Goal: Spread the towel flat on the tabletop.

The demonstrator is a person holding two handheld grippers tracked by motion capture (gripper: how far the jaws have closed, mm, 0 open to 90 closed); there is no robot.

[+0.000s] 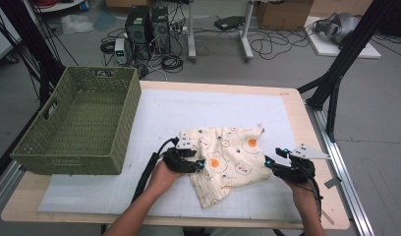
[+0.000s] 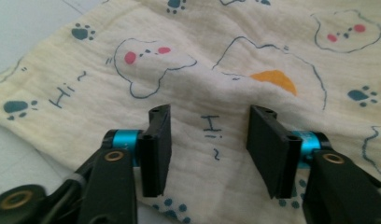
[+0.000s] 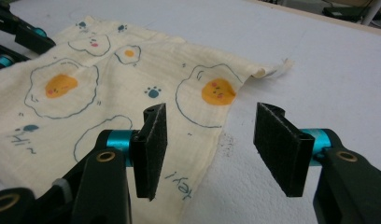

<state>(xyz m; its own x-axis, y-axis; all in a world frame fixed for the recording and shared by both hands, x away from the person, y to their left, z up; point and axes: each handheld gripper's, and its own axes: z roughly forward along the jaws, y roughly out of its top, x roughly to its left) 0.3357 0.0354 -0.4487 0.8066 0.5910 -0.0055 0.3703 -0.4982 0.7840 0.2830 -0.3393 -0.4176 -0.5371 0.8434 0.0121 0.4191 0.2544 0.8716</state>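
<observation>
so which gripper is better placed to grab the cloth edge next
Probably the right gripper: its open fingers straddle the cloth edge. The left gripper, also open, sits over flat mid-cloth with no edge between its fingers.

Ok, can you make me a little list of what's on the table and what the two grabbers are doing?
cloth: cream, printed with fried eggs and paw prints, lying crumpled on the white mat
basket: green woven, at the table's left
left gripper: open, jaws over the cloth
right gripper: open, jaws astride the cloth's edge
held: nothing yet
</observation>
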